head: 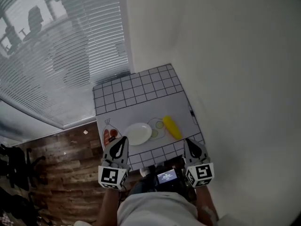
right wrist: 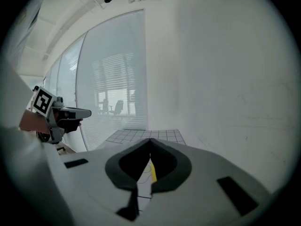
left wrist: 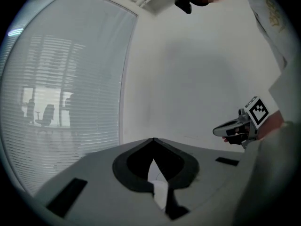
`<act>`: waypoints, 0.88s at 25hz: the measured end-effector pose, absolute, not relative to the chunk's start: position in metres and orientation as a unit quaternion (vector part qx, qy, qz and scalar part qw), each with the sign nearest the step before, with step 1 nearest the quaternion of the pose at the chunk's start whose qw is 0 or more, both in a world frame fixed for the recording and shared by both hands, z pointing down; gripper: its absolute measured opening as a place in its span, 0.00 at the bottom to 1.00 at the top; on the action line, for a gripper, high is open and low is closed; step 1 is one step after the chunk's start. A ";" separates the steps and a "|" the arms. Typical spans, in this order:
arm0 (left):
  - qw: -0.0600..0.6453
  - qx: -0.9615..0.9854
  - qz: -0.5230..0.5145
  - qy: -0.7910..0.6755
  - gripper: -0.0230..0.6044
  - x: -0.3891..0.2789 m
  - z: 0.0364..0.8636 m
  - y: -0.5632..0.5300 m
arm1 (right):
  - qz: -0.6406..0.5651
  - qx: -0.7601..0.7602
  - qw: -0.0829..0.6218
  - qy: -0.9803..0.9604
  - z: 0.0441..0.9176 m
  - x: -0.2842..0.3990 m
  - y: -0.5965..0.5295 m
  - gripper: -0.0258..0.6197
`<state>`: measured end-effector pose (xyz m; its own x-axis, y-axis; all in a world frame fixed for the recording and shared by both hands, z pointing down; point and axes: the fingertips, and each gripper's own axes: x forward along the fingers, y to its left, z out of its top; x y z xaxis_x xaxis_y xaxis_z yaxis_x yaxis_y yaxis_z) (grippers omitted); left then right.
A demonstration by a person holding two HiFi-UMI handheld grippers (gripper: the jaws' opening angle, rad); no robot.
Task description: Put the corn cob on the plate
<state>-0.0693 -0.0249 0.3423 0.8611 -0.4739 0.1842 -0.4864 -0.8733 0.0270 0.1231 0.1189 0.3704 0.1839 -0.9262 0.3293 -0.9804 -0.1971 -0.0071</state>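
1 surface point(head: 136, 88), grid-patterned; 1 white plate point(head: 138, 133) near its front edge; 1 yellow corn cob point(head: 171, 127) lying on the surface at the plate's 3 o'clock, apart from it and not on it; 1 clear bag point(head: 109, 136) at the plate's 9 o'clock, holding red items; left claw point(head: 123, 140) at the plate's 7 o'clock, closed, gripping nothing; right claw point(head: 189, 142) at the cob's 5 o'clock, closed, gripping nothing.

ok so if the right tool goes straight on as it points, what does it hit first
Likely the corn cob, seen dead ahead past the shut right tool; depth is unclear, so maybe the table edge first.
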 end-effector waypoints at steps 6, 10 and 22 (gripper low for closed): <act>0.038 0.968 0.110 -0.220 0.05 -0.038 0.362 -0.029 | 0.146 0.769 0.114 -0.612 0.392 0.145 0.109 0.05; 0.052 0.969 0.116 -0.210 0.05 -0.020 0.374 -0.030 | 0.154 0.766 0.128 -0.611 0.404 0.154 0.104 0.05; 0.053 0.973 0.154 -0.161 0.05 0.015 0.406 -0.035 | 0.172 0.776 0.136 -0.591 0.435 0.166 0.092 0.05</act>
